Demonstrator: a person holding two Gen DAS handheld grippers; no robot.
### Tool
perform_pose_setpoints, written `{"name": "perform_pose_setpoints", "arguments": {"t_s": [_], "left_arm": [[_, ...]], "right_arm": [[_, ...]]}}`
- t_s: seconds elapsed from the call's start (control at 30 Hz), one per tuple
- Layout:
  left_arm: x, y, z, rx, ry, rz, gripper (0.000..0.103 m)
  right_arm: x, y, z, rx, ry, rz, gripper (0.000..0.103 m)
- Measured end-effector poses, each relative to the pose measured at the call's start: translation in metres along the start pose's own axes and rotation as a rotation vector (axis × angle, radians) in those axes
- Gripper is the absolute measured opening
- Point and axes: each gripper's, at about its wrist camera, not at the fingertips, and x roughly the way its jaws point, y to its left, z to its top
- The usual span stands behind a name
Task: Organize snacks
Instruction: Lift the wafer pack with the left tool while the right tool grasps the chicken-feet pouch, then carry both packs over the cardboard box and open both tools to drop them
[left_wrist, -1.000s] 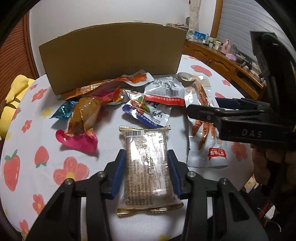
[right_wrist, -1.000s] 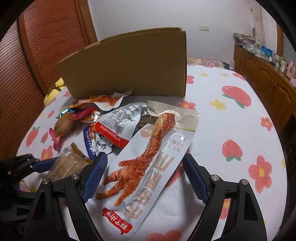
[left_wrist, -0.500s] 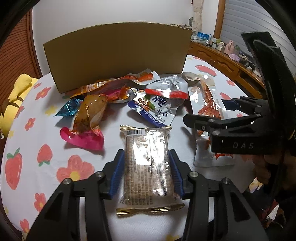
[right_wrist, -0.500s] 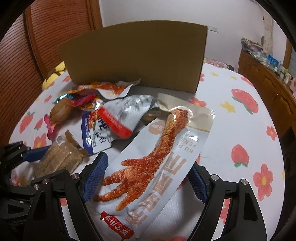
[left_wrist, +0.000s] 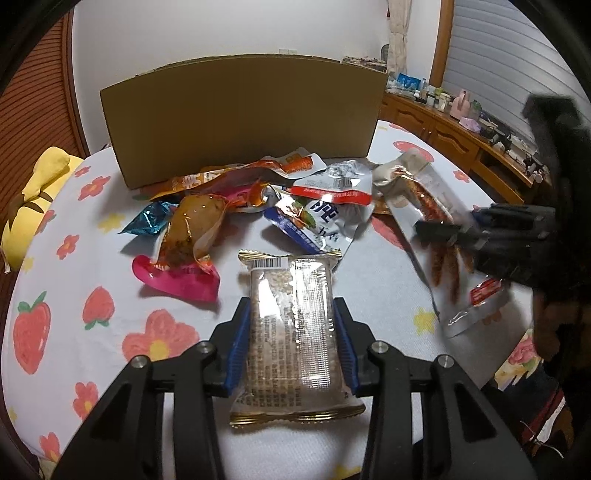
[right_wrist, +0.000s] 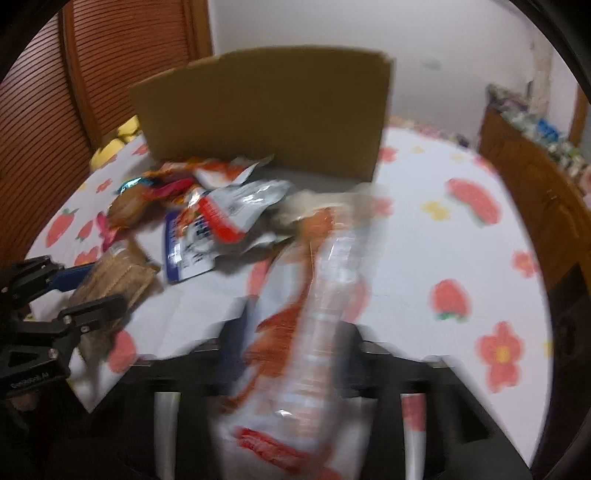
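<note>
My left gripper (left_wrist: 291, 336) is shut on a clear cracker pack (left_wrist: 291, 325) with gold ends, held just above the table. My right gripper (right_wrist: 291, 350) is shut on a long white chicken-foot snack pack (right_wrist: 317, 302), which is blurred and lifted at the near end; it shows at the right of the left wrist view (left_wrist: 436, 229). A pile of loose snack packets (left_wrist: 258, 199) lies in front of an open cardboard box (left_wrist: 243, 110) at the back.
A round table with a strawberry-and-flower cloth (left_wrist: 74, 295). A yellow cushion (left_wrist: 33, 195) sits at the far left edge. A wooden sideboard (left_wrist: 461, 140) with small items stands at the right. A pink-ended packet (left_wrist: 177, 280) lies left of the cracker pack.
My right gripper's jaws have closed from wide open onto the chicken-foot pack and it is moving, blurred. My left gripper keeps its hold on the cracker pack and has risen slightly.
</note>
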Motion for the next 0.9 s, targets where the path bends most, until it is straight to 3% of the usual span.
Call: {"name": "perform_pose_setpoints", "arguments": {"t_s": [0.1,0.3,0.9], "left_arm": [[0.002,-0.001,0.0,0.001,0.005,-0.001,0.041],[0.002,-0.001,-0.001,0.001,0.006,-0.002,0.041],[-0.012,0.001,0.005,0.004,-0.034,-0.014,0.041]], "right_arm": [[-0.01,-0.008,0.005,0.011,-0.009,0.004,0.015],[-0.013,-0.012,0.005,0.0,-0.01,0.003,0.015],[-0.065,-0.015,0.032,-0.038,-0.13,0.023,0.014]]}}
